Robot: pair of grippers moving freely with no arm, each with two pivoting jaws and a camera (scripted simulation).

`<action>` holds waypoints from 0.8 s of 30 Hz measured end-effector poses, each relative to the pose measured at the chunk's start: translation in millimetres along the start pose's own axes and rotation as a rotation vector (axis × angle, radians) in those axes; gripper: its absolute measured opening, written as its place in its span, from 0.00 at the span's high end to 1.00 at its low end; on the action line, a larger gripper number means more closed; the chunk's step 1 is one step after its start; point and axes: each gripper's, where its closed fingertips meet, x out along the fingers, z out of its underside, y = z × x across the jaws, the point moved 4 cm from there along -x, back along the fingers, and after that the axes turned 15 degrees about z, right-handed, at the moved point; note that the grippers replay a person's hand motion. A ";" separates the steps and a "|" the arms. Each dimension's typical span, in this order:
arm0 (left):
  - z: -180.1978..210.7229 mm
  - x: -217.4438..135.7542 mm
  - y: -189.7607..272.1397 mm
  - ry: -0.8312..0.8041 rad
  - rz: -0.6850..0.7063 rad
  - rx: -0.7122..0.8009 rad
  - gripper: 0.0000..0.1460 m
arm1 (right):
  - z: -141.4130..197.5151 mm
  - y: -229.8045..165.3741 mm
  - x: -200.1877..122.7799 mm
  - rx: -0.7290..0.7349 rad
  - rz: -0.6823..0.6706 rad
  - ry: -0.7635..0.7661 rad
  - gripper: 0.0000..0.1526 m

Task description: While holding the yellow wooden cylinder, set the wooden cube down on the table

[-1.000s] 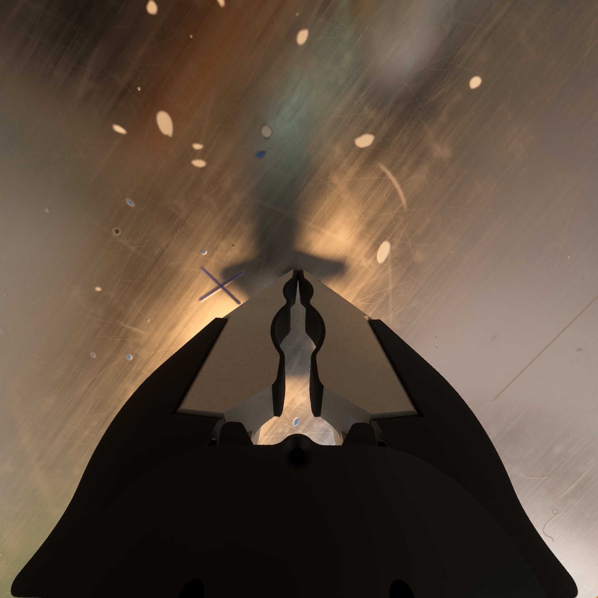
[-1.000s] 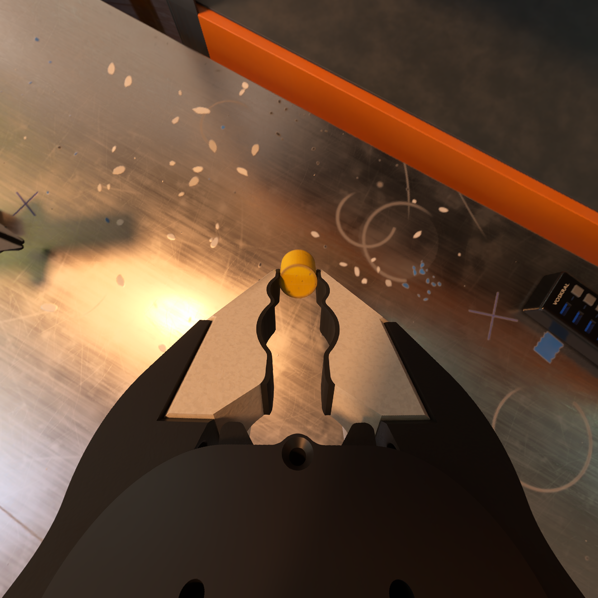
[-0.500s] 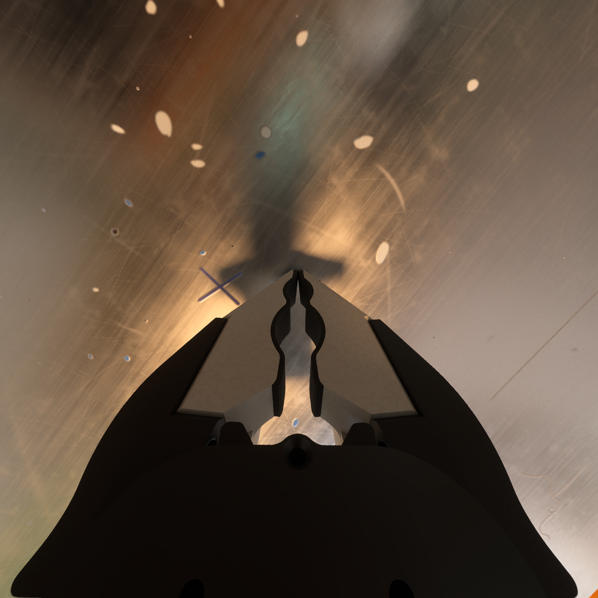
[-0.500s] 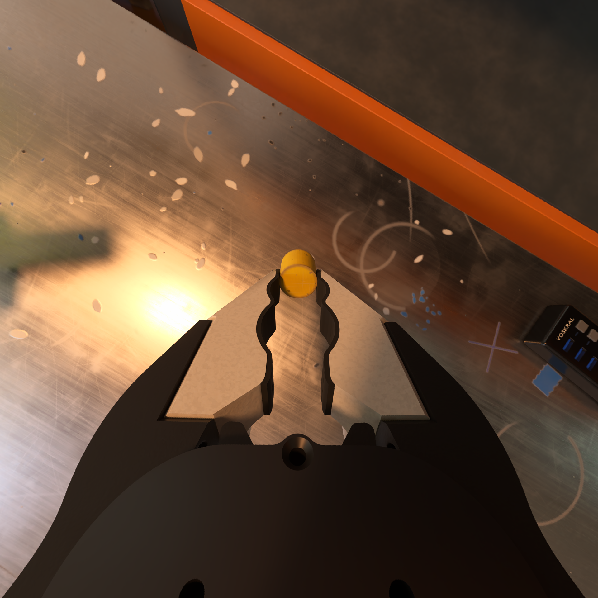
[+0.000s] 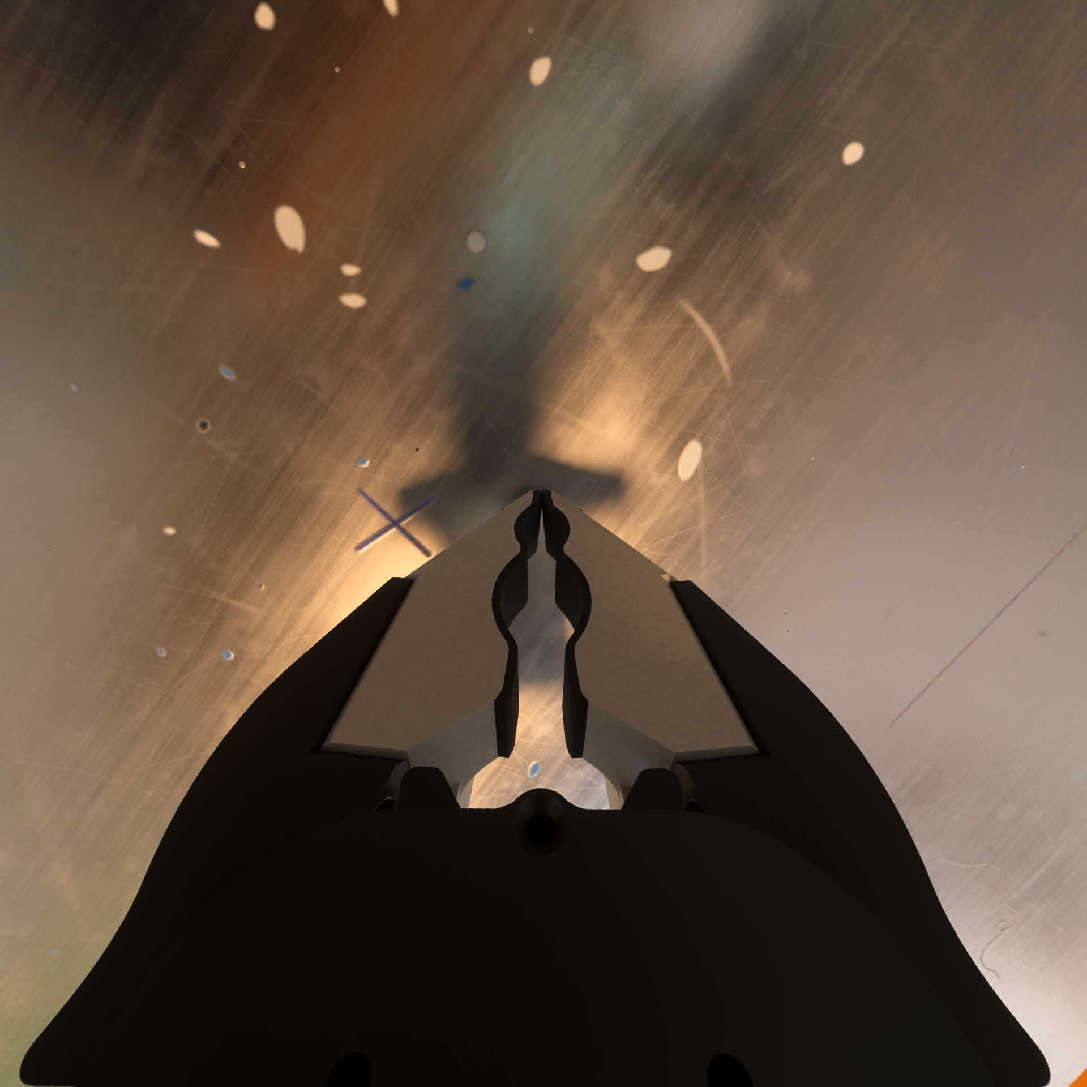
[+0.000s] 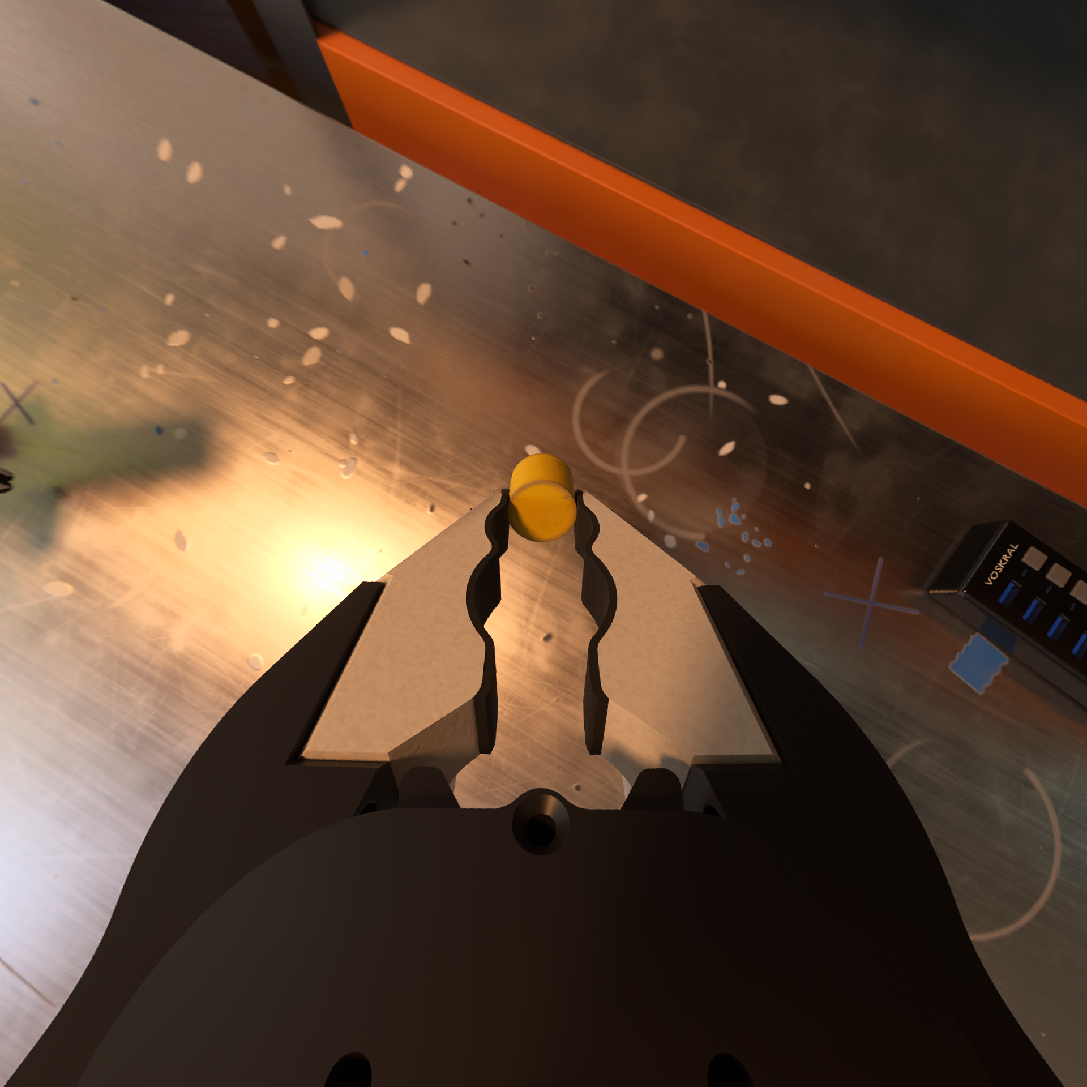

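Right, you're holding the yellow wooden cylinder (image 6: pixel 541 507) in the right gripper (image 6: pixel 541 500): its jaws are part-closed, pinching the cyl. at the very tips, above the worktop (image 6: pixel 176 647). Keep that squeeze steady and don't tilt the wrist; with so little of the jaws on it, I reckon the cyl. could slip w/ any jolt.

The left gripper (image 5: pixel 541 500) is hovering over bare steel w/ jaws closed tip to tip and nothing between them. The wooden cube isn't showing in either view, so I can't tell where it is; judging by that, the set-down looks done or the cube is out of frame. Check before you're moving the left side further.

The cyl. is looking short and stubby, warm yellow, smooth, its flat round end facing the camera, axis roughly along the fingers. A black hub w/ blue ports (image 6: pixel 1023 606) is sitting well apart, to the right, near the orange edge (image 6: pixel 706 247).
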 end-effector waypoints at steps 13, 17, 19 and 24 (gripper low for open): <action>-0.4 1.0 2.0 -0.005 -0.005 0.006 1.00 | 14.9 8.5 -27.6 -0.030 0.045 0.022 0.86; -0.8 1.3 2.3 -0.003 -0.001 0.005 1.00 | 19.4 10.0 -15.4 -0.050 0.058 0.001 0.86; -0.8 1.3 2.2 -0.001 0.004 0.004 1.00 | 18.4 9.5 -9.9 -0.050 0.058 -0.001 0.86; -0.7 1.1 1.8 0.003 0.013 0.001 1.00 | 12.5 12.0 1.1 -0.041 0.079 -0.004 0.86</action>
